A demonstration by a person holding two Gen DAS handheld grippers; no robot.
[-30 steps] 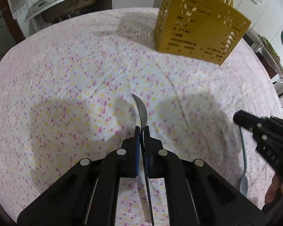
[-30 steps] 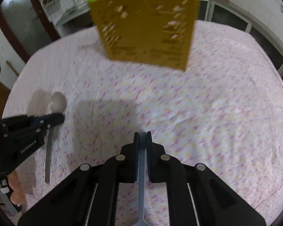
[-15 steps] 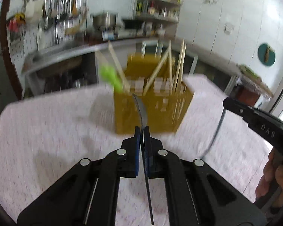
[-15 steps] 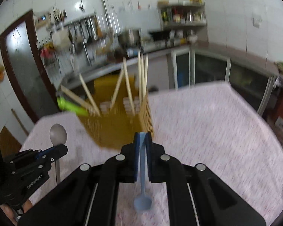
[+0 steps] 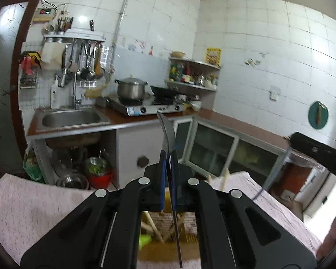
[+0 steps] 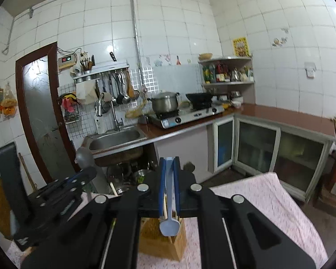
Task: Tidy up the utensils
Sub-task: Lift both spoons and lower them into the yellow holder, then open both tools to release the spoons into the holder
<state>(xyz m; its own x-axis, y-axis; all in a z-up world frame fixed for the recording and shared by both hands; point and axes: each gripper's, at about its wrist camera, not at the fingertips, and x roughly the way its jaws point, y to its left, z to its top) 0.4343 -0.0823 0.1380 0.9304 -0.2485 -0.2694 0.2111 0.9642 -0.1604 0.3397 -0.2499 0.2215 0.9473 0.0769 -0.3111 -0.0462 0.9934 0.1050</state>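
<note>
Both of your grippers have risen and tipped up since a second ago: the views then looked down on the flowered tablecloth, and now they face the kitchen wall, with the yellow holder low in each view.

Your left gripper [image 5: 167, 154] is clamped tight on a metal spoon [image 5: 168, 131]. The bowl of the spoon sticks up past the fingertips, edge-on, and its thin handle runs down between the black arms toward the bottom of the view. Directly beneath that handle sits the holder [image 5: 168, 242], partly hidden by the gripper, with wooden chopsticks [image 5: 151, 223] and something green [image 5: 145, 239] inside it.

Your right gripper [image 6: 169, 163] is closed on a pale blue spoon [image 6: 169, 225]. The handle is pinched between the blue pads and the bowl hangs down, just in front of the top of the holder [image 6: 161, 239]. Whether the bowl touches the holder cannot be told.

From the right view, your left gripper [image 6: 90, 172] shows at the left with the metal spoon's bowl [image 6: 84, 157] above it. From the left view, your right gripper [image 5: 315, 152] shows at the right edge, with part of your hand [image 5: 333, 231] below it.

The holder stands on the table [image 6: 264, 199]. Behind are a sink [image 6: 116, 140], a stove [image 6: 186, 115] and a pot [image 6: 164, 104].
</note>
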